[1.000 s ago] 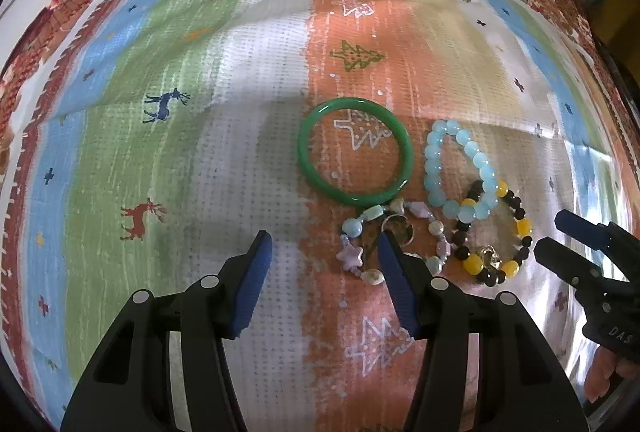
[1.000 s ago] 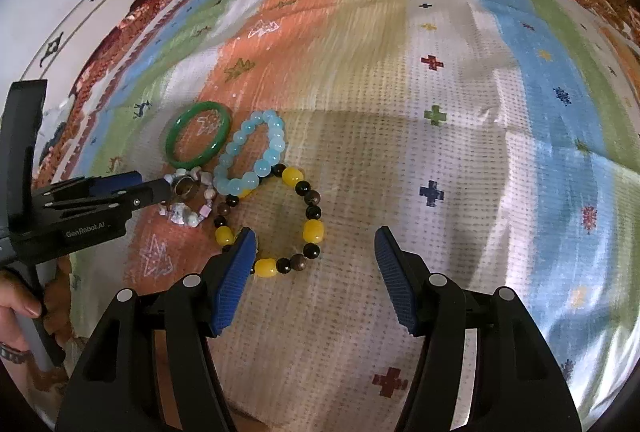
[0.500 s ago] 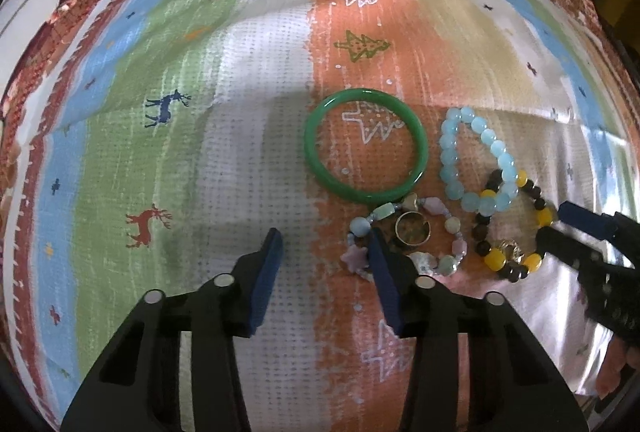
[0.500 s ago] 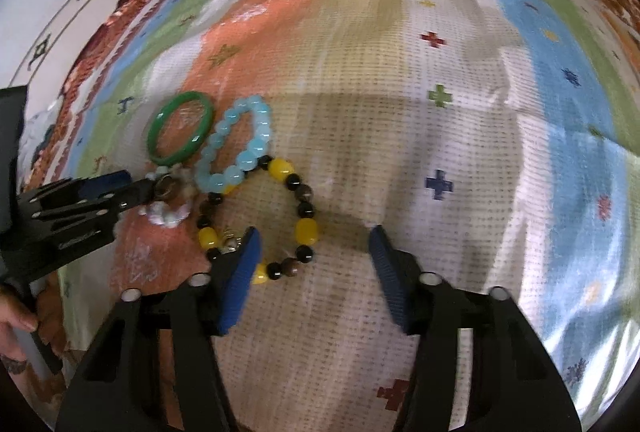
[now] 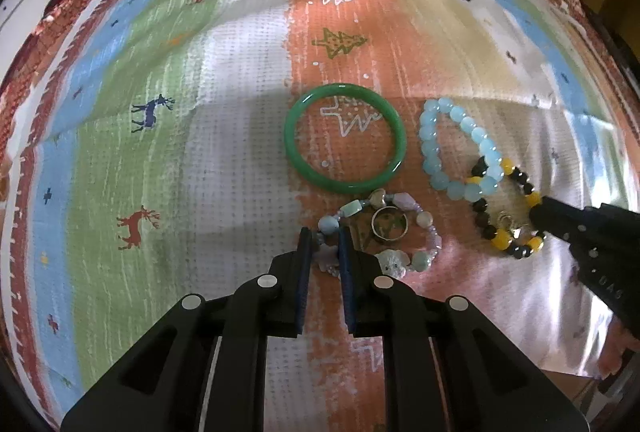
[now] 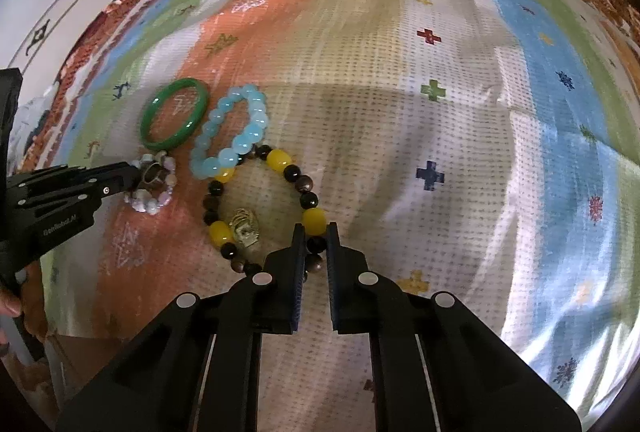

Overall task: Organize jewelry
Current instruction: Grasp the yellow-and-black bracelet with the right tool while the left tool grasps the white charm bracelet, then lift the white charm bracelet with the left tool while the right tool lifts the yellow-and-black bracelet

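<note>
Both claws clamp down on tangled bracelets atop a striped, patterned cloth [image 5: 240, 112].
Left gripper [image 5: 325, 244] is closing, pinching the pastel mixed-stone bracelet [image 5: 424, 220] at its tips; right gripper [image 6: 316, 244], clenched, pinches the yellow-and-dark beaded bracelet [image 6: 280, 160], likely to pull them apart.

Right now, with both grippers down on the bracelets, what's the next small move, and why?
Probably lift and draw them apart. The left gripper, jaws closing, pinches the pastel charm bracelet; the right gripper is shut on the yellow-and-black bead bracelet, which lies tangled with the light blue bead bracelet. Raise the right slowly so it doesn't drag.
</note>
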Demonstrator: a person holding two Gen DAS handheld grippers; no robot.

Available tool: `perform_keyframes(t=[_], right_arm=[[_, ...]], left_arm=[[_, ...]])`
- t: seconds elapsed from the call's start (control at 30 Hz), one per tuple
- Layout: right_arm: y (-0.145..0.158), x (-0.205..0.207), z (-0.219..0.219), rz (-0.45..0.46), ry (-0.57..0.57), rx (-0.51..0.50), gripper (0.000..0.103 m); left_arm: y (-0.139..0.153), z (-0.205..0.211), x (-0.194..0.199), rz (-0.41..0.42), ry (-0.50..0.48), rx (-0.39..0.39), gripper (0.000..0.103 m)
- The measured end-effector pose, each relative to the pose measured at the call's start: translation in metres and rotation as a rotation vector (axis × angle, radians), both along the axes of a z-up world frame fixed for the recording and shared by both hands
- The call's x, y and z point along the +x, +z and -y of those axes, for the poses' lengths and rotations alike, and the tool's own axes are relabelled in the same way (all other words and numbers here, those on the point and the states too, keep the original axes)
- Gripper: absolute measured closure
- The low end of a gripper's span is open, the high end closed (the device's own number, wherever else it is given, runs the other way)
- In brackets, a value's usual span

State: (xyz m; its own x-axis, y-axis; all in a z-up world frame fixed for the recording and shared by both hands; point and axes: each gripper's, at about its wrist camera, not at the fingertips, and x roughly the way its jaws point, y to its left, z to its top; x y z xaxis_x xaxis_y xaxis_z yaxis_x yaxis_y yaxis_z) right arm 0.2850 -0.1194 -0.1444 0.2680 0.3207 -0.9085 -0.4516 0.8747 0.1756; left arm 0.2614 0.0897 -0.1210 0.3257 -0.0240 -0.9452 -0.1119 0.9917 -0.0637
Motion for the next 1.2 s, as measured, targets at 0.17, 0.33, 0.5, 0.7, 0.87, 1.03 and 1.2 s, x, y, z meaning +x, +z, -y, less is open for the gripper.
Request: perform_keyframes(t=[0.17, 0.33, 0.5, 0.7, 0.87, 1.03, 1.2], right_arm=[[0.012, -0.006, -0.005, 0.021, 0.020, 0.013, 0.093], [0.025, -0.015, -0.005, 0.031, 0.034, 0.044, 0.093], [0.039, -0.023, -0.005, 0.050, 0.042, 0.074, 0.093], [0.050, -0.033, -0.004, 0.068, 0.050, 0.092, 0.093], [0.061, -0.040, -0.003, 0.085, 0.058, 0.110, 0.093], [0.071, -0.051, -0.004, 0.121, 0.068, 0.110, 0.093], [0.076, -0.060, -0.004, 0.158, 0.078, 0.090, 0.093]], left_arm=[[0.015, 0.001, -0.005, 0.042, -0.002, -0.023, 0.090], [0.025, 0.004, -0.010, 0.060, -0.002, -0.032, 0.090], [0.037, 0.000, -0.017, 0.090, 0.010, -0.054, 0.090], [0.051, 0.001, -0.026, 0.128, 0.013, -0.071, 0.090], [0.063, 0.005, -0.034, 0.160, 0.009, -0.084, 0.090], [0.071, 0.010, -0.042, 0.182, 0.004, -0.087, 0.090], [0.077, 0.015, -0.049, 0.191, 0.000, -0.092, 0.090]])
